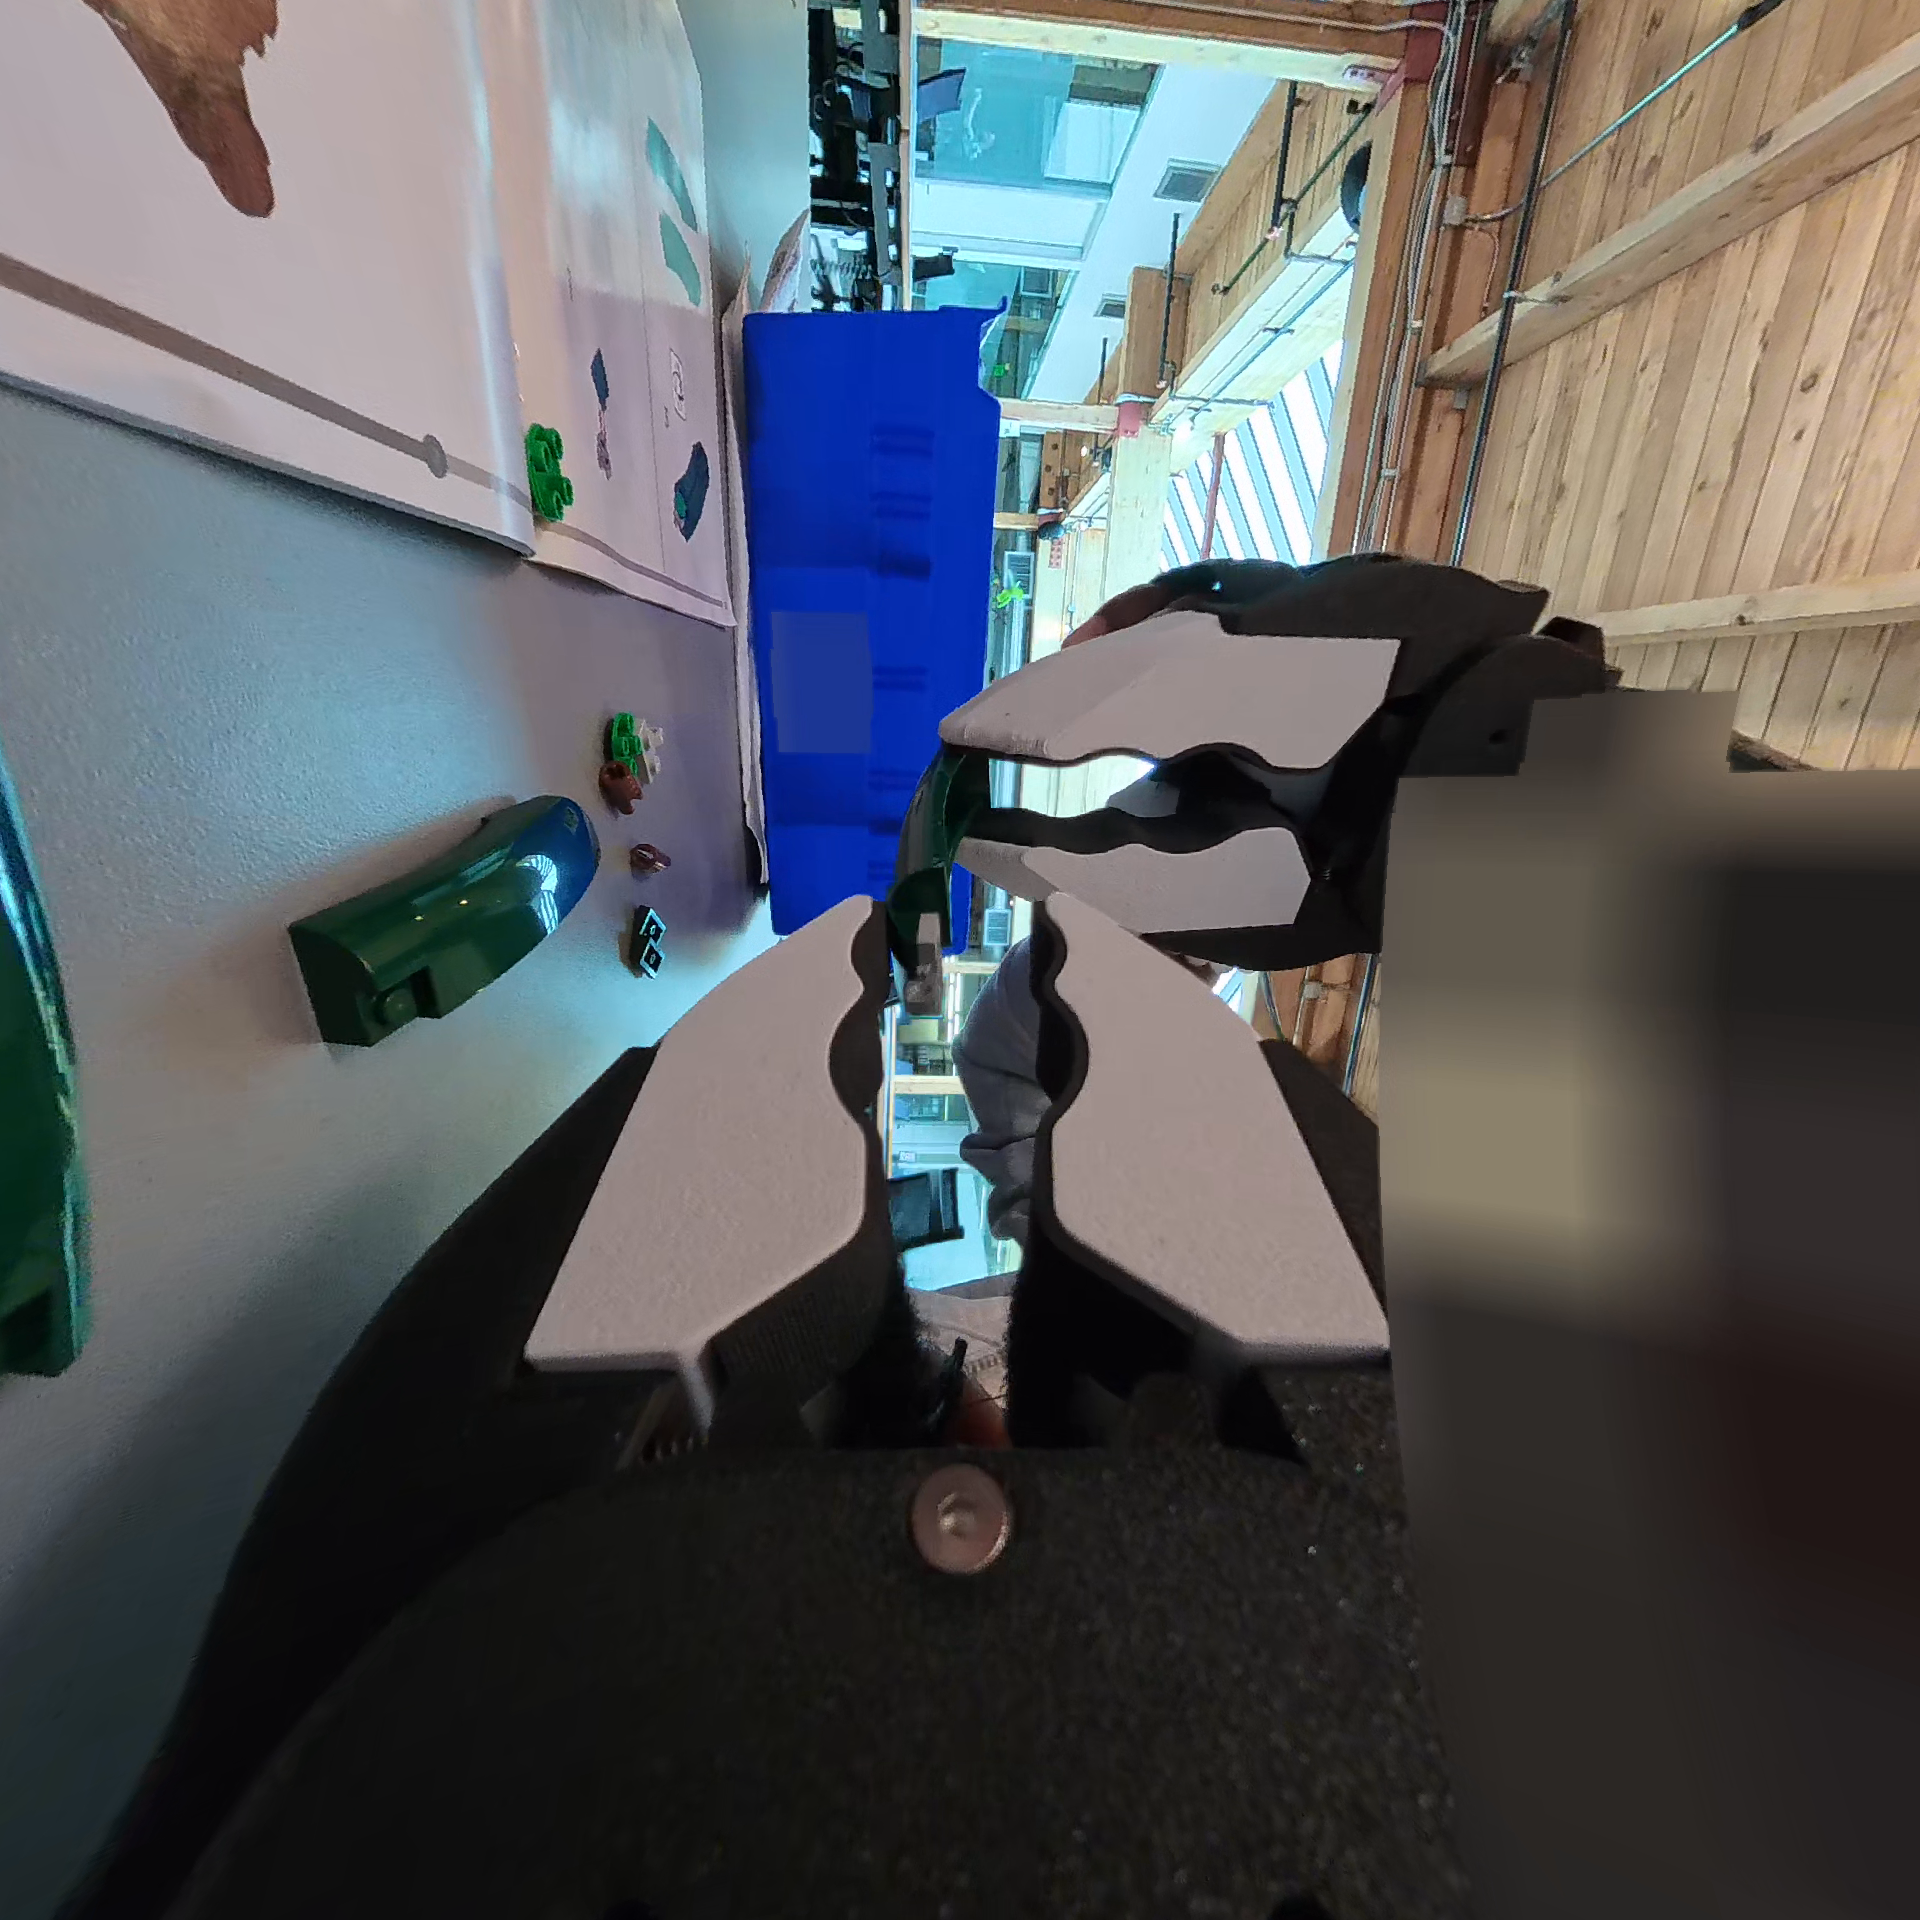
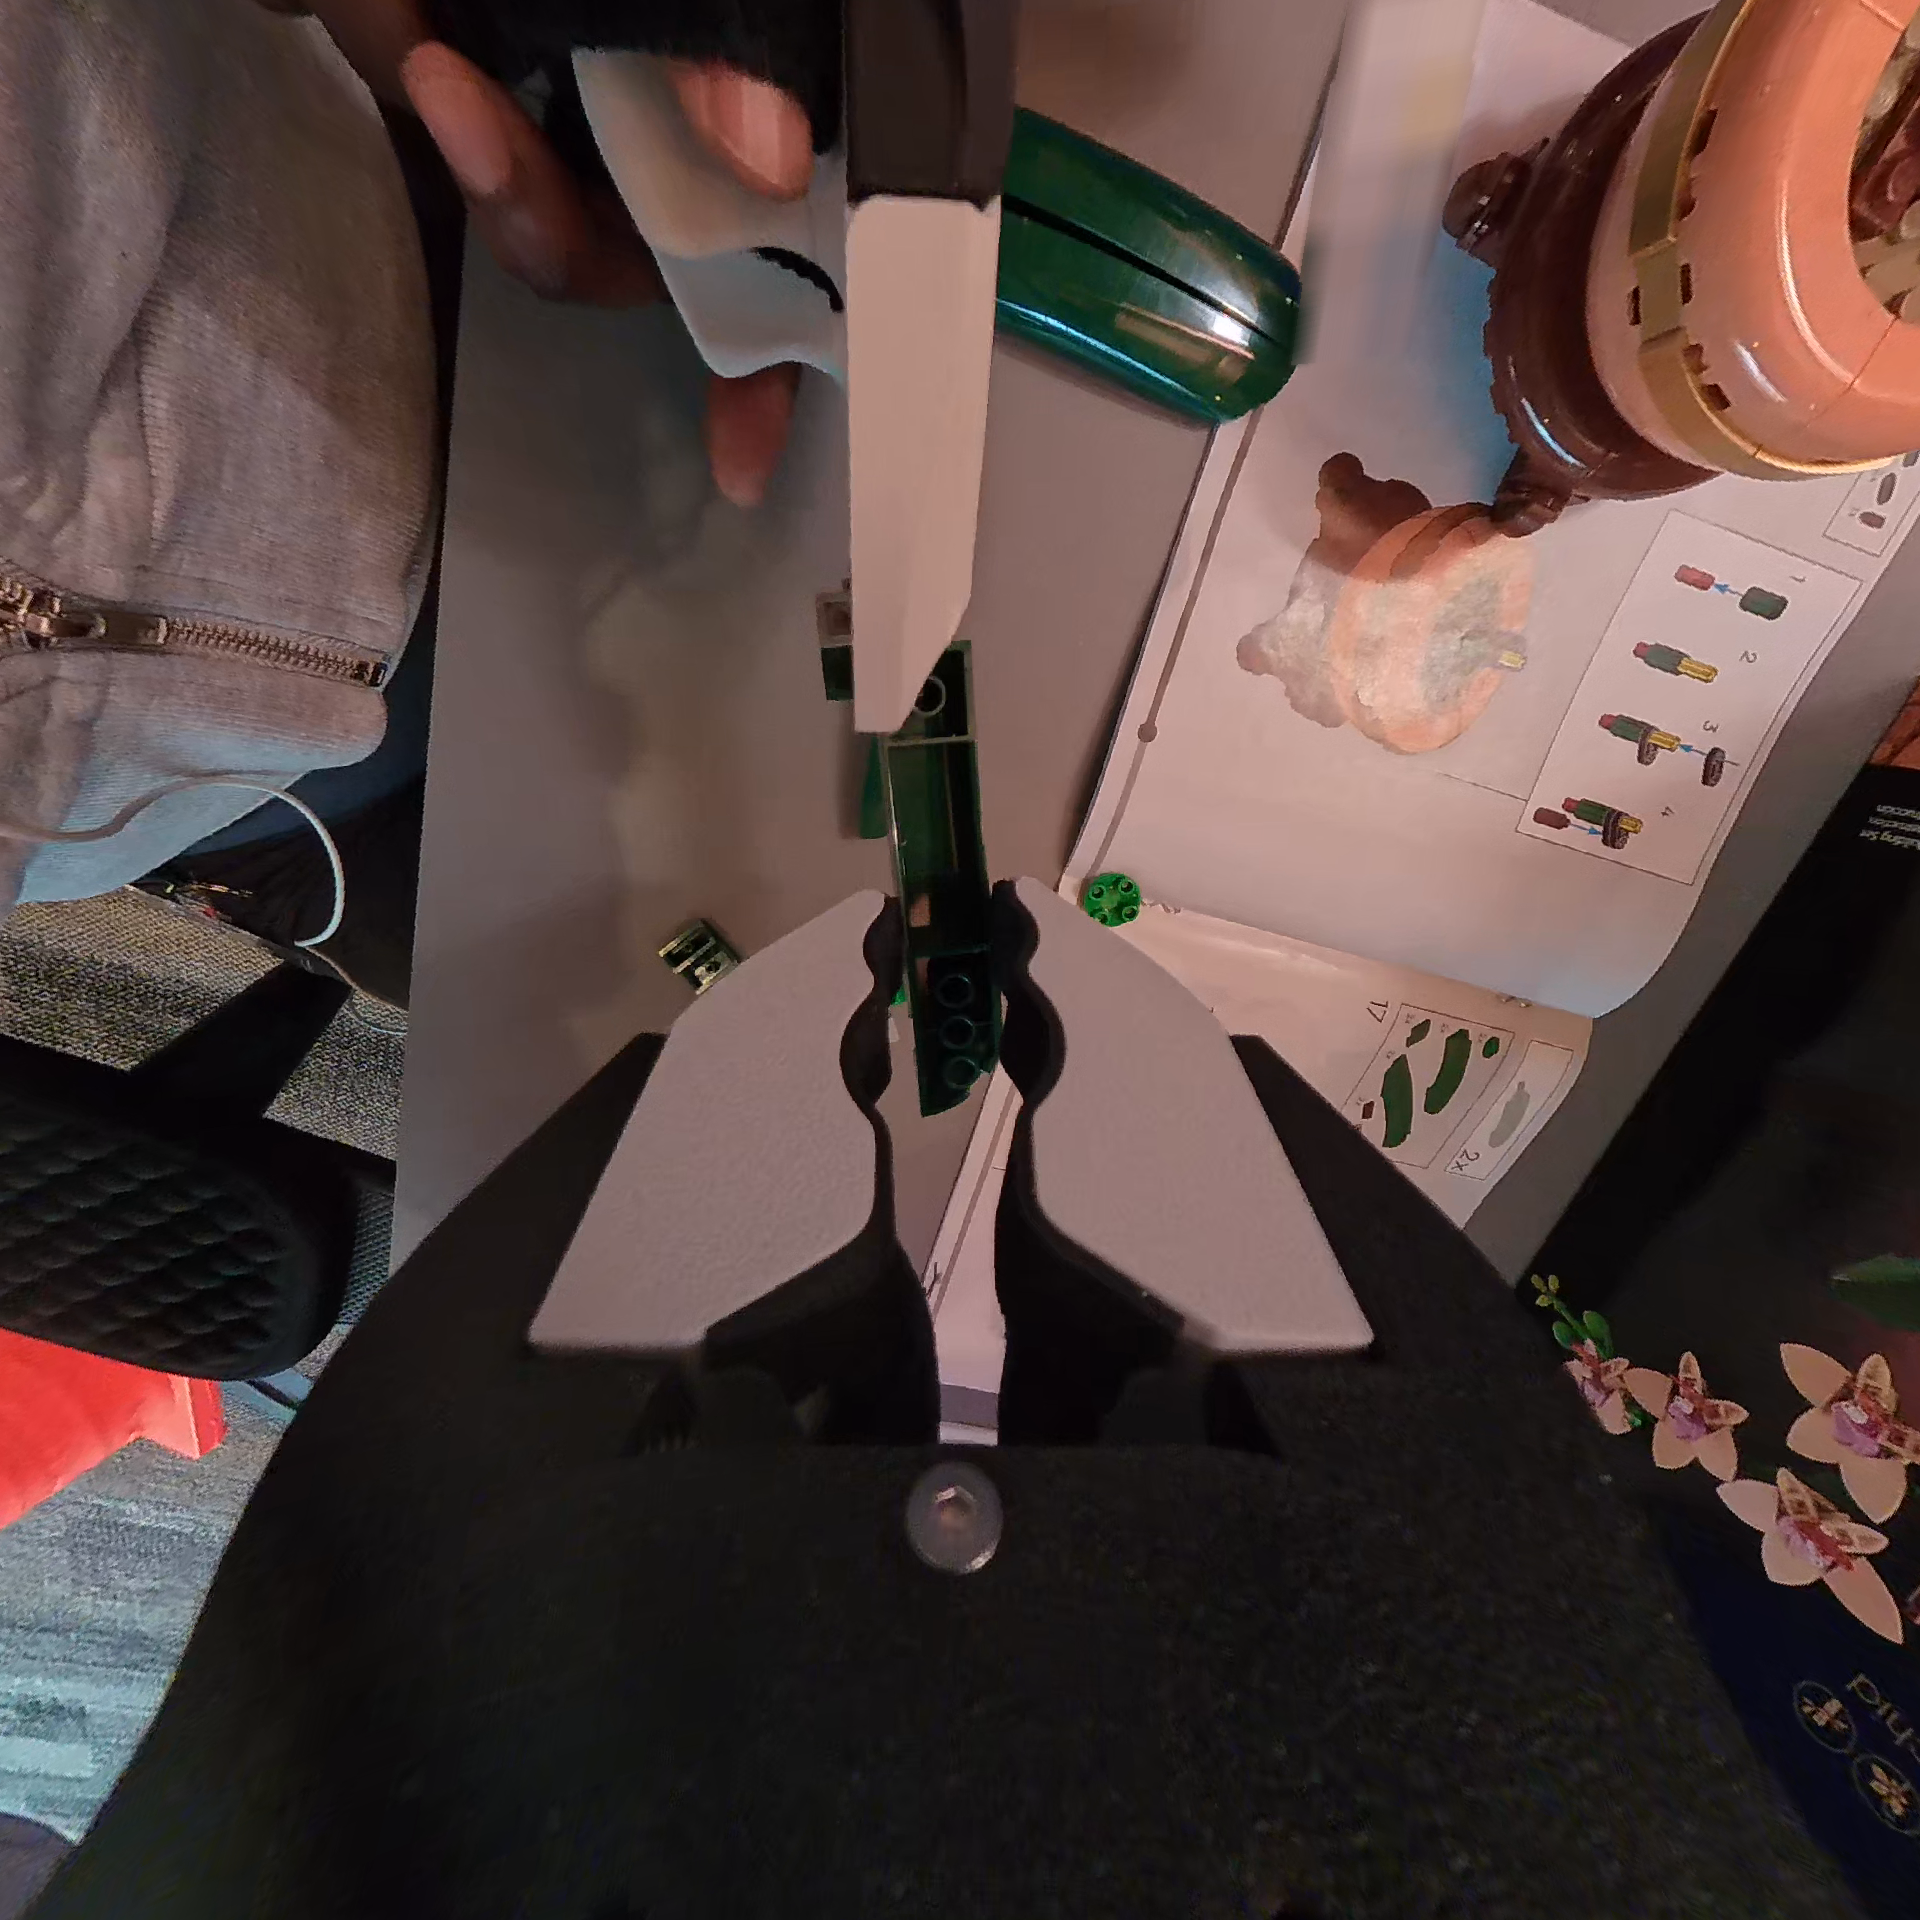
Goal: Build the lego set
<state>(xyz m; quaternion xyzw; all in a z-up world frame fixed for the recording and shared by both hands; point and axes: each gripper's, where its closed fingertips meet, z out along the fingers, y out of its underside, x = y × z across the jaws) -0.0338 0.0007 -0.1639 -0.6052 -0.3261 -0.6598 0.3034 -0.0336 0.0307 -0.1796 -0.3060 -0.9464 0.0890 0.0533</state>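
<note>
A long dark green leaf piece (image 2: 940,914) was held in the air above the grey table (image 2: 1091,582), between the two grippers. The right gripper (image 2: 940,935) was closed on its studded end, the hollow underside facing the right wrist camera. The left gripper (image 1: 961,925) was seen with its jaws a little apart around the other tip of the leaf; whether they were pinching that tip or only bracketing it could not be told. In the right wrist view only one of its fingers (image 2: 914,447) was seen, laid along the leaf.

The leaf was judged to be light, rigid and glossy, a thin curved shell likely to slip or twist if gripped on its smooth back. The flat side walls near the studs were judged the safest hold, as the right gripper had it. A small grey piece (image 1: 923,982) was seen at the tip near the left gripper; whether it was attached could not be told.

On the table lay two more dark green shells, one (image 1: 447,925) beside a cluster of small parts: bright green (image 1: 623,736), white (image 1: 649,750), brown (image 1: 620,787) and a black plate (image 1: 647,940). Another bright green round piece (image 2: 1110,899) was resting on the open instruction booklet (image 2: 1299,831). A built brown and pink pot (image 2: 1714,260) stood on the booklet, well apart from the grippers, and a blue bin (image 1: 862,623) stood beyond.
</note>
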